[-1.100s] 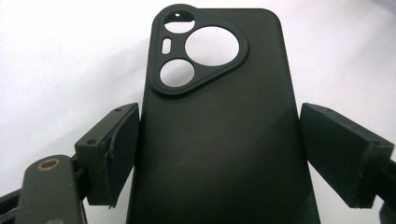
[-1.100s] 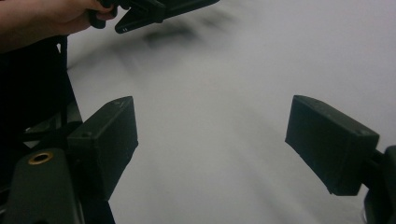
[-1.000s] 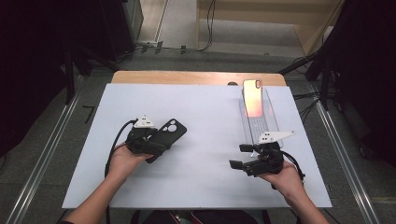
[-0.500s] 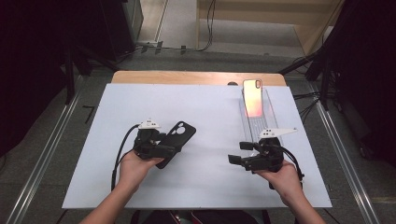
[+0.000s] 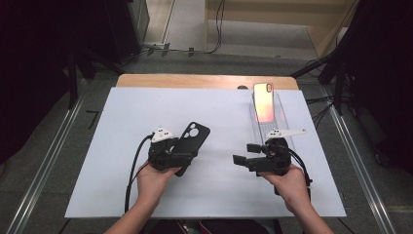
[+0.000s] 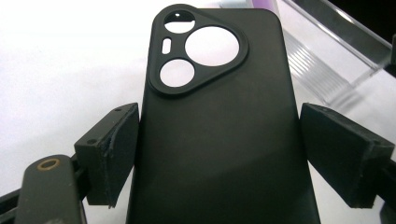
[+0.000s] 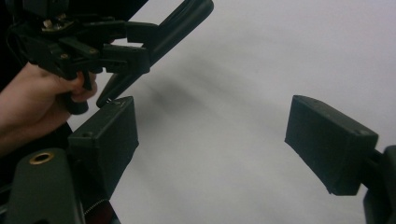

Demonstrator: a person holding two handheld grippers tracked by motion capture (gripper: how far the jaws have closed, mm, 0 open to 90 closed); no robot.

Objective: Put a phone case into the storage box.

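Note:
A black phone case [image 6: 219, 135] with a three-hole camera cutout sits between the pads of my left gripper [image 6: 217, 154], gripped by its long edges. In the high view the left gripper [image 5: 185, 156] holds the case [image 5: 195, 136] tilted just above the white table, left of centre. My right gripper [image 5: 245, 154] points left toward it, open with nothing between its pads [image 7: 327, 140]. From the right gripper view, the left gripper [image 7: 133, 49] and the raised case [image 7: 184, 21] show at the upper left. A phone [image 5: 264, 101] with a glowing orange screen leans on a clear stand [image 5: 282, 114] at the back right.
The white table sheet [image 5: 122, 112] covers most of a wooden top whose far edge [image 5: 195, 80] shows behind. The clear stand's ribbed base [image 6: 322, 70] lies just beyond the case. Metal rails and cables run along both sides of the table.
My left gripper has carried the black case to the right, toward the table's middle. The right gripper has stayed where it was.

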